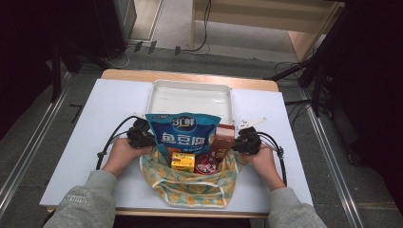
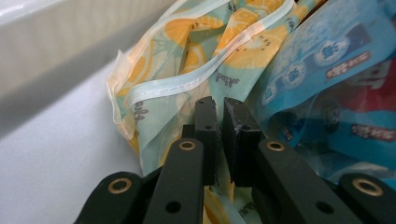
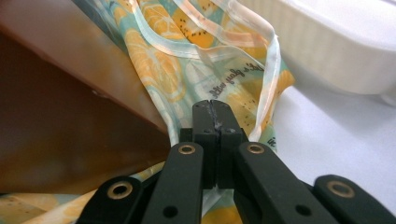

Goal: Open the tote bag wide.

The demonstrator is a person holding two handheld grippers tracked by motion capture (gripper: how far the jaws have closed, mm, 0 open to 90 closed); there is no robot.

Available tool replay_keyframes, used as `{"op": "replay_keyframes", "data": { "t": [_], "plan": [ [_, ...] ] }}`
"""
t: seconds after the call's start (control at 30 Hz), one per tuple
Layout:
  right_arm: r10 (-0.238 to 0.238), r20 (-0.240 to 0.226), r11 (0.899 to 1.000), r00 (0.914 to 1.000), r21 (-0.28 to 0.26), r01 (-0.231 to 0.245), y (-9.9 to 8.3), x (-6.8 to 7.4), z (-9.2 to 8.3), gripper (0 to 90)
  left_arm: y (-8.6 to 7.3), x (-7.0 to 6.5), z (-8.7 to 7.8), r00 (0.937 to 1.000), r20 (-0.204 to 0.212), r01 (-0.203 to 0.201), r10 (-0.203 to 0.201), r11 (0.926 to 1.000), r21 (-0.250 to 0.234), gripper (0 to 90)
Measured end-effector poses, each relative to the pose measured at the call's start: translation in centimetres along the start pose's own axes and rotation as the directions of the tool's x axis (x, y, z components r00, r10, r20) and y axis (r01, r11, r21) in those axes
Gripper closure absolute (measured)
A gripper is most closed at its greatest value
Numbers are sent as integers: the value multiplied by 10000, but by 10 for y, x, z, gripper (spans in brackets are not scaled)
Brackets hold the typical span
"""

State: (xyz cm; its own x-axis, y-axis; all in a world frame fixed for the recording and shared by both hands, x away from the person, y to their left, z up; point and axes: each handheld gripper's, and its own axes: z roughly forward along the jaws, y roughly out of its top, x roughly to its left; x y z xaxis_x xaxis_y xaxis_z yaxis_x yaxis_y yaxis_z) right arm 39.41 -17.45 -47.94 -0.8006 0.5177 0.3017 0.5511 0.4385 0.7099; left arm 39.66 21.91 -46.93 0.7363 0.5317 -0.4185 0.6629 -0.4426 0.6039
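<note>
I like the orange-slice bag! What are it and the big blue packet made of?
The orange-print bag looks like soft, thin cloth or coated fabric: it folds and wrinkles, with a stitched pale trim. The blue packet looks like shiny plastic film: it is glossy and creased, and in the left gripper view partly see-through.

The right gripper (image 3: 215, 109) has its 2 black jaws pressed together on the edge of a cloth bag (image 3: 219, 79) (orange slices printed on pale green, with a light trim). A brown box (image 3: 60, 126) stands inside the bag at the left. A white tray (image 3: 336, 46) sits on the white table (image 3: 345, 140) at the right.
</note>
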Motion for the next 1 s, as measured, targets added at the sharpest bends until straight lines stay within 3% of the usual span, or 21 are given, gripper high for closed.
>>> {"op": "replay_keyframes", "data": {
  "t": [0.23,0.4,0.53,0.7,0.83,1.0],
  "plan": [
    [-28,-32,9999,10000,143,29,-2,-1,2,900,-1,3,0,10000,95,25,-24,10000,-36,858],
    [35,-158,9998,9999,180,-32,-3,-3,3,900,-2,0,-4,9989,-209,-425,429,9989,210,869],
    [51,-175,9997,9998,226,-47,-4,-4,2,900,-4,3,-6,10000,-68,-57,58,9998,177,886],
    [154,-224,9999,9996,-17,-154,-1,-4,-2,888,-1,3,-7,10000,-43,42,-42,9999,140,856],
    [117,-70,9994,9999,-320,-119,1,-3,-8,844,0,1,-12,9996,-78,254,-254,9997,71,793],
    [204,370,9982,9991,-565,-183,4,-2,-19,728,4,-4,-21,9988,-96,487,-489,9987,-164,692]
  ]
}}
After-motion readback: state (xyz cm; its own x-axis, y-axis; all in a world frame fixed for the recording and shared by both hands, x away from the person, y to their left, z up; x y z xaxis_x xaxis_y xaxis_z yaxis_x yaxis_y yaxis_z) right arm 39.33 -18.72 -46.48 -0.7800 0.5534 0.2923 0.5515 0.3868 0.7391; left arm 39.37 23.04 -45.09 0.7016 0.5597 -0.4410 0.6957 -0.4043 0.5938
